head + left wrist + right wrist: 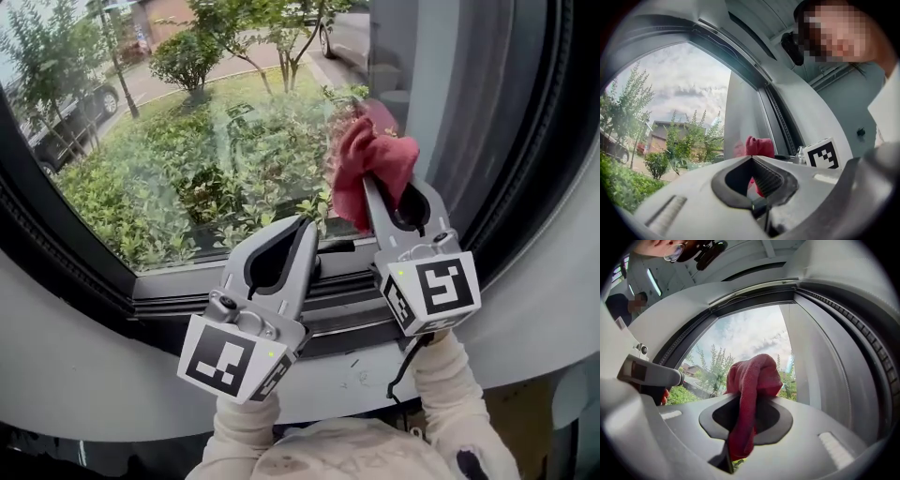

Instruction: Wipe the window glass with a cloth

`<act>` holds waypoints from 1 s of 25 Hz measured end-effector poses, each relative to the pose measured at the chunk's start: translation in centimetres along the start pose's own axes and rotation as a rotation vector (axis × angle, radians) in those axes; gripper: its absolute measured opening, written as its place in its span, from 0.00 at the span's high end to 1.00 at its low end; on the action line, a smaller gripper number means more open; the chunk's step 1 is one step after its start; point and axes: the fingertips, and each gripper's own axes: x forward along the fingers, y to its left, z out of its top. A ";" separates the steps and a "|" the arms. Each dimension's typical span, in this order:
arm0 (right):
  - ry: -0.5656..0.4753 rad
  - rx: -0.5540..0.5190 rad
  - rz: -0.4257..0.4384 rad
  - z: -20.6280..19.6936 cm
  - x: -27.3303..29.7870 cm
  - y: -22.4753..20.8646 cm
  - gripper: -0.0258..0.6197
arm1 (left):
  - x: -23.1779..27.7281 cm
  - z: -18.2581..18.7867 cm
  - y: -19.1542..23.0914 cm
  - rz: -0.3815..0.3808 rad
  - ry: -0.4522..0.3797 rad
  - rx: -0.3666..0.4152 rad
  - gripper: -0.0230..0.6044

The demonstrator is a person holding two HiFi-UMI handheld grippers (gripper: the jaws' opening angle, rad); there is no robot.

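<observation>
A bunched red cloth [372,164] is pressed against the window glass [197,141] near the pane's right edge. My right gripper [372,187] is shut on the cloth, whose tail hangs down between the jaws [747,399]. My left gripper [309,225] is lower and to the left, jaws closed together with nothing in them, its tips near the bottom frame. In the left gripper view the red cloth [759,146] shows beyond the closed jaws, beside the marker cube of my right gripper [825,153].
A black rubber seal and frame [56,253] ring the glass. A grey sill track [337,309] runs below the pane. A grey mullion [450,103] stands right of the cloth. Shrubs, trees and parked cars lie outside.
</observation>
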 end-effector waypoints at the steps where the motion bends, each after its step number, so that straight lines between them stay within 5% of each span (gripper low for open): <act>1: -0.001 0.008 0.000 0.0 0.0 -0.2 0.82 | 0.1 0.0 -0.1 0.000 0.000 0.001 0.96; 15: -0.066 0.056 0.121 4.7 -2.8 6.0 0.83 | -2.9 1.6 0.8 -0.008 -0.001 0.021 0.96; 25: -0.049 0.140 0.131 3.3 -7.5 12.4 0.83 | -8.5 1.5 1.1 -0.029 -0.001 0.019 0.96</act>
